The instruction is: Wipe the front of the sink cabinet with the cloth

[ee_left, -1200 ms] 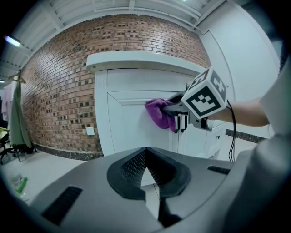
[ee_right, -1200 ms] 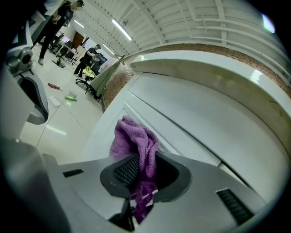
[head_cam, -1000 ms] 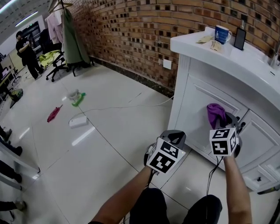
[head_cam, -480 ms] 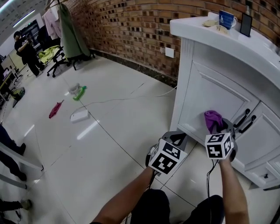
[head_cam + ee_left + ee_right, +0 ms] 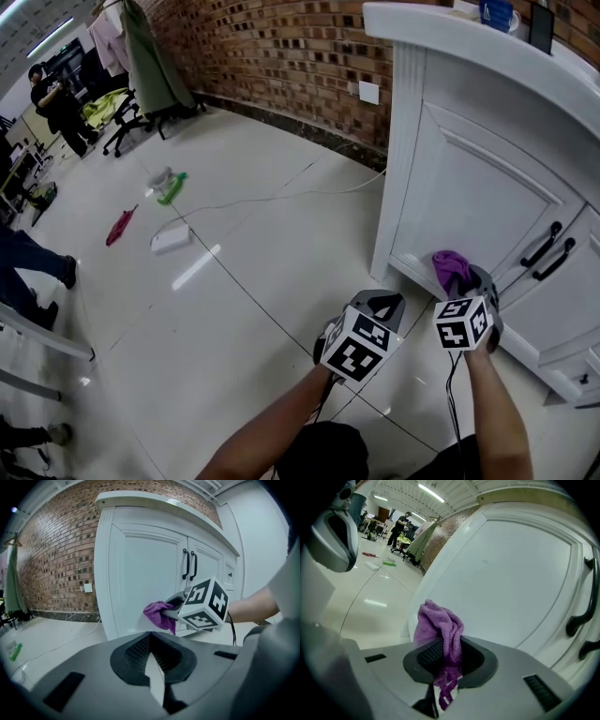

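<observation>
My right gripper [image 5: 466, 281] is shut on a purple cloth [image 5: 451, 267], which bunches out past the jaws [image 5: 439, 629]. The cloth sits against the lower left part of the white cabinet door [image 5: 473, 202] of the sink cabinet [image 5: 140, 573]. In the left gripper view the purple cloth [image 5: 158, 615] and the right gripper's marker cube [image 5: 205, 604] show low on that door. My left gripper [image 5: 375, 305] hangs beside it over the floor, jaws closed together with nothing between them [image 5: 152, 667].
Two black handles [image 5: 548, 248] mark where the doors meet. A mug [image 5: 494, 11] and a dark phone [image 5: 540, 26] stand on the counter. A white cable [image 5: 281, 199], a white block [image 5: 170, 240] and rags [image 5: 119, 226] lie on the tiled floor; a person [image 5: 52, 98] stands far left.
The right gripper with the cloth has slid down the door from its upper part to near its bottom edge. The head view has dropped lower and closer to the cabinet.
</observation>
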### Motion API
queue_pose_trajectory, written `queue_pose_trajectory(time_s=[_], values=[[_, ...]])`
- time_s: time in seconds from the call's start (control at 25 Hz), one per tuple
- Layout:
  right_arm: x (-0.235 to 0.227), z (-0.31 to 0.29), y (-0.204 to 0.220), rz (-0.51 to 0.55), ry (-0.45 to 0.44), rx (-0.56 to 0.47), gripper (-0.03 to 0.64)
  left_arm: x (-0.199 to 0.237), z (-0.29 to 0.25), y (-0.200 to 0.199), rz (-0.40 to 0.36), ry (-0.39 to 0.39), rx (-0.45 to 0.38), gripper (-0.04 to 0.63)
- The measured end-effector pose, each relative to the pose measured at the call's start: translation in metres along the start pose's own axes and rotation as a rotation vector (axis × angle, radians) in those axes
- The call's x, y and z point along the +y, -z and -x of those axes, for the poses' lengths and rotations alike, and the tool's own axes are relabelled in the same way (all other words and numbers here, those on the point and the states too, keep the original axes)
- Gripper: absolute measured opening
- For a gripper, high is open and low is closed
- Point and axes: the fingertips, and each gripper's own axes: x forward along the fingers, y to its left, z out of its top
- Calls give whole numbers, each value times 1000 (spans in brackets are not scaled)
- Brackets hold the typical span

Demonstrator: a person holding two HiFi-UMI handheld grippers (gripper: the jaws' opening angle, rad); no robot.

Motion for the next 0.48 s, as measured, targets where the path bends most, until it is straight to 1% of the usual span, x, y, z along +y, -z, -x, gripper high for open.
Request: queue_pose_trajectory(time_s=[0.36, 0.48], values=[[41, -29, 38, 60, -66, 42, 71, -6, -17, 26, 5, 13, 32, 5], [51, -31, 49, 131, -88, 58, 71, -10, -20, 32, 3, 22, 44, 5]])
